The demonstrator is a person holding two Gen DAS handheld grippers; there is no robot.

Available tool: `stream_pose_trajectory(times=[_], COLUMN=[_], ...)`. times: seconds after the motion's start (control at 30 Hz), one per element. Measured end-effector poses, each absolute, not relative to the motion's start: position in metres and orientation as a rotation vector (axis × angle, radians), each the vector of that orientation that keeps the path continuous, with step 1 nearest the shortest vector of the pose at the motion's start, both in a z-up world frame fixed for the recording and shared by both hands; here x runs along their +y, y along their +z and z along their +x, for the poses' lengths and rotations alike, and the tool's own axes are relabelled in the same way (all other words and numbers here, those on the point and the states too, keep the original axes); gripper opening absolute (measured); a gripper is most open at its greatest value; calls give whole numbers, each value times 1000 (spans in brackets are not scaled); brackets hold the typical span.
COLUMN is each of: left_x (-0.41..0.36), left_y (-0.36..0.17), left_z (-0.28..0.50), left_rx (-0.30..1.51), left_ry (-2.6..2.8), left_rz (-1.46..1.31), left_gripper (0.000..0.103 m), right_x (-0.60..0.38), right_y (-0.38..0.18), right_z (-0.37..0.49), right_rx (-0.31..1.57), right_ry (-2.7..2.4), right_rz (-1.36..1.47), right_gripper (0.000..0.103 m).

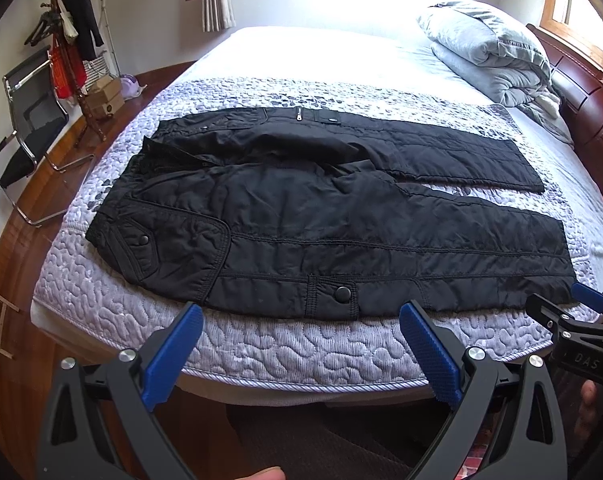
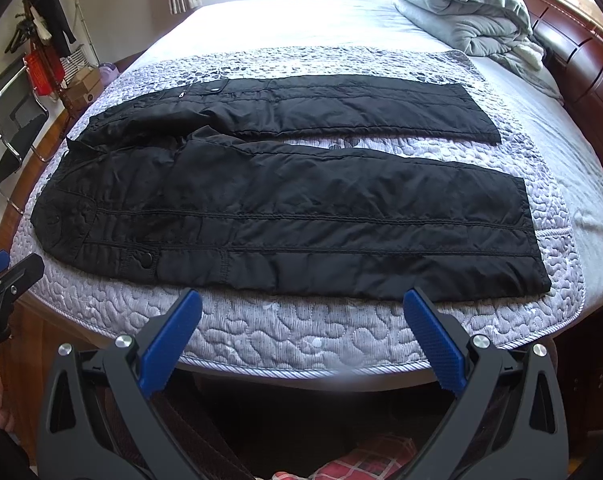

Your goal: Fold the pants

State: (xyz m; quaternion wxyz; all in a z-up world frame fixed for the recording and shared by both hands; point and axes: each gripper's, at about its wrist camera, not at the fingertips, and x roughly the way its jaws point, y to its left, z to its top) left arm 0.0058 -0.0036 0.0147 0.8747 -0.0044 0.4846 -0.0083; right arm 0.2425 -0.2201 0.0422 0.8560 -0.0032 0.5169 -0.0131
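Left wrist view: we are hovering our left gripper (image 1: 301, 352), jaws apart, at the bed (image 1: 261, 344) edge; pants (image 1: 321, 216) are lying flat toward 12 o'clock, unfolded.

Right wrist view: our right gripper (image 2: 301, 348), also spread and empty, is facing the near leg; next, we judge, comes pinching its edge and folding over.

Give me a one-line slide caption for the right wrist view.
Black pants lie spread on the quilted bed, legs apart; open right gripper hovers at the near edge.

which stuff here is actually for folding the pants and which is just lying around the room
For the job: black pants, left gripper, right gripper, quilted bed cover they lie on.

Lying about: grey duvet, coat rack, chair, cardboard boxes.
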Motion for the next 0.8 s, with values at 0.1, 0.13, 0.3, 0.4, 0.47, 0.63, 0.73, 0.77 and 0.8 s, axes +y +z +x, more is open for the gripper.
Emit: stream_pose_trajectory(times=[0.1, 0.13, 0.3, 0.4, 0.47, 0.63, 0.73, 0.77, 0.8], left_x=[-4, -4, -6, -6, -6, -6, -6, -6, -6], left_y=[15, 16, 17, 18, 17, 17, 17, 17, 17], left_z=[6, 7, 9, 10, 11, 11, 11, 12, 12], left_rx=[1010, 1009, 1007, 1008, 1009, 1009, 1009, 1009, 1008], left_ry=[-17, -17, -19, -22, -22, -21, -22, -23, -23], left_rz=[-4, -3, 2, -2, -5, -6, -6, -6, -4], left_gripper=[99, 99, 99, 99, 99, 99, 99, 99, 99], right_x=[-221, -221, -220, -220, -220, -221, -221, -221, -221], right_y=[40, 39, 38, 38, 37, 37, 37, 36, 37], right_z=[243, 244, 245, 245, 246, 246, 247, 247, 247], right_rx=[1092, 1093, 1100, 1100, 1101, 1101, 1100, 1100, 1100], right_ry=[-29, -29, -27, -28, -29, -32, -32, -32, -32], right_rz=[-6, -5, -9, -9, -8, -6, -5, -5, -5], right_gripper=[101, 101, 101, 101, 101, 101, 101, 101, 101])
